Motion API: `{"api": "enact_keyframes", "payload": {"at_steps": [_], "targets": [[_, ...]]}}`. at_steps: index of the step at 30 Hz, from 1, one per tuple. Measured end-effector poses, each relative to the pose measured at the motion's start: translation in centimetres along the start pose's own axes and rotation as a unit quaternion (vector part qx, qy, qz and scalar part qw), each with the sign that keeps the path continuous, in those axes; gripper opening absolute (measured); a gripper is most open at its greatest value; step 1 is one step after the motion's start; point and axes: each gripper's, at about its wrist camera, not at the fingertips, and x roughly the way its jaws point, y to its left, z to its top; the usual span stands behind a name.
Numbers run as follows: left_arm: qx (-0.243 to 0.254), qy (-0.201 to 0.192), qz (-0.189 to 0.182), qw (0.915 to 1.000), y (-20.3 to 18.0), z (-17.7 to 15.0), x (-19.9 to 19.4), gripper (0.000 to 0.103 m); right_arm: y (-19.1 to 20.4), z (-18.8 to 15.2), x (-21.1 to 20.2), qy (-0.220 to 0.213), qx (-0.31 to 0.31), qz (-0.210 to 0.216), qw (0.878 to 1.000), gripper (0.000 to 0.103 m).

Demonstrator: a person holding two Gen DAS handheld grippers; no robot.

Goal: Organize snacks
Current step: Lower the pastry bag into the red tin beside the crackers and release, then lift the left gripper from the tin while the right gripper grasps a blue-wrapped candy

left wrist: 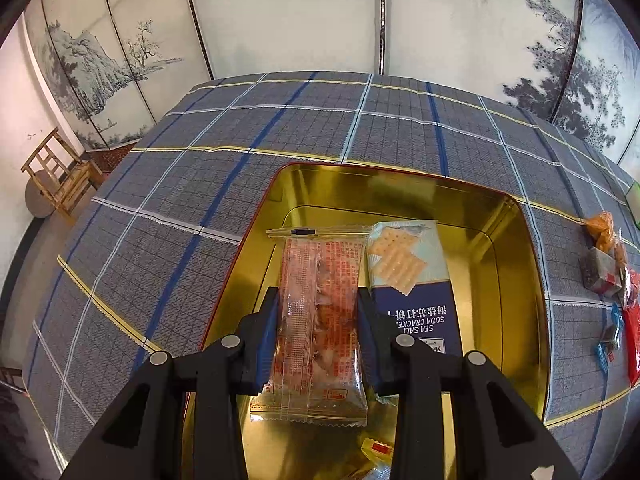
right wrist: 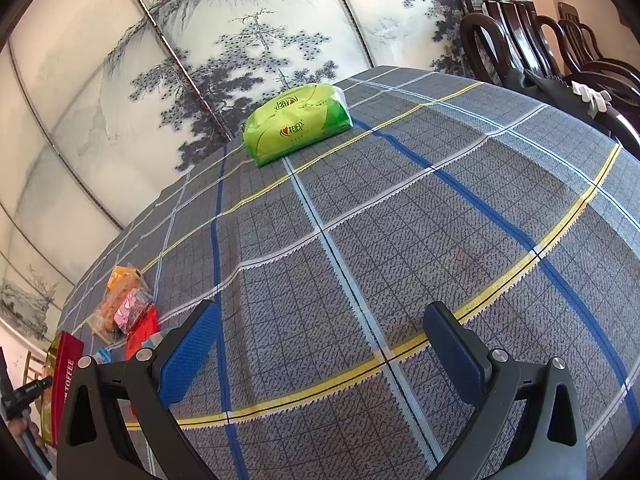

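Note:
My left gripper (left wrist: 318, 312) is shut on a clear snack packet with red print (left wrist: 316, 320), held lengthwise over the open gold tin (left wrist: 516, 248). Beside it in the tin lies a blue sea salt soda cracker pack (left wrist: 412, 276), and small yellow candies (left wrist: 378, 450) lie at the near end. My right gripper (right wrist: 320, 344) stands open above bare tablecloth, with nothing between its fingers. Loose snacks (right wrist: 126, 308) lie in a heap at the left of the right wrist view, and the same heap (left wrist: 608, 272) shows at the right edge of the left wrist view.
A green tissue pack (right wrist: 298, 120) lies far back on the checked tablecloth (right wrist: 400, 240). A red toffee tin lid (right wrist: 64, 380) stands on edge at the left. Dark chairs (right wrist: 532, 40) line the far right, a wooden chair (left wrist: 60, 176) sits left. A painted screen (left wrist: 280, 12) backs the table.

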Motion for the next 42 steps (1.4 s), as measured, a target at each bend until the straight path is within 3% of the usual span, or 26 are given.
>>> {"api": "enact_keyframes", "payload": {"at_steps": [17,26,29,33,37,42], "targets": [[-0.021,0.031,-0.007,0.9993,0.7,0.3,1.5,0.033,0.1,0.1,0.0,0.000,0.001,0.001,1.000,0.101],[-0.025,0.025,-0.005,0.9994,0.8,0.2,1.0,0.036,0.1,0.1,0.0,0.000,0.001,0.000,1.000,0.101],[-0.045,-0.011,-0.031,0.9984,1.5,0.0,-1.4,0.051,0.1,0.1,0.0,0.001,0.001,0.000,1.000,0.101],[-0.035,-0.077,-0.049,0.9953,1.9,-1.1,-6.5,0.061,0.1,0.1,0.0,0.001,0.000,-0.001,1.000,0.101],[-0.033,-0.126,-0.048,0.9903,2.5,-4.1,-11.0,0.091,0.2,0.1,0.0,0.002,-0.002,-0.001,1.000,0.101],[-0.005,-0.126,-0.053,0.9907,2.8,-8.7,-13.0,0.092,3.6,-1.1,0.4,0.026,-0.092,0.019,0.995,0.101]]}}
